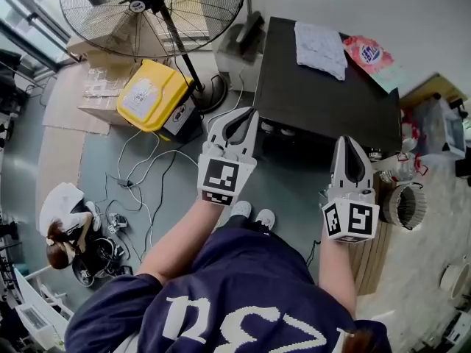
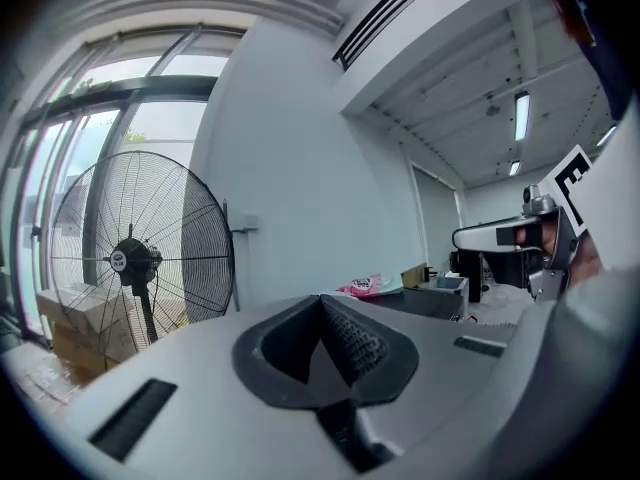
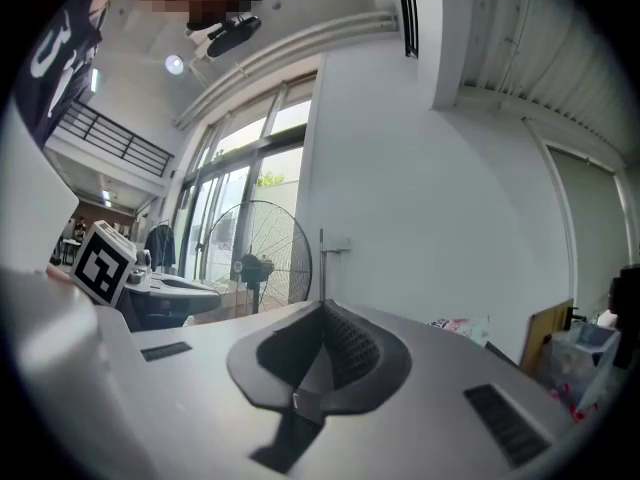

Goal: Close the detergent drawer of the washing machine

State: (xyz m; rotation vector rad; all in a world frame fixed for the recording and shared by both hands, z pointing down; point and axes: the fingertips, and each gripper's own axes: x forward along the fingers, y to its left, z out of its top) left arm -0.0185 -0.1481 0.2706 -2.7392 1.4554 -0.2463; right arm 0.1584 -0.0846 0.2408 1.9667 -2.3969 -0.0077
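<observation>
Both tools shut and empty, held clear of the washing machine.

The left tool [image 1: 251,112] has its jaws pressed together at the tips with nothing between them. Its own view shows the ribbed pads meeting against open room. The right tool [image 1: 346,140] stands the same way, jaws together and holding nothing. Both point roughly level toward the washing machine [image 1: 324,94], a black-topped cabinet directly ahead, and neither touches it. The detergent drawer cannot be made out, as the head view sees the machine's front only edge-on. A white cloth [image 1: 321,48] lies on the machine's top toward its far side, with a pink packet [image 1: 366,52] just beside it. To the left of the machine stand a large floor fan [image 1: 147,6] and a yellow box [image 1: 151,94], with cables [image 1: 140,175] loose on the floor.
</observation>
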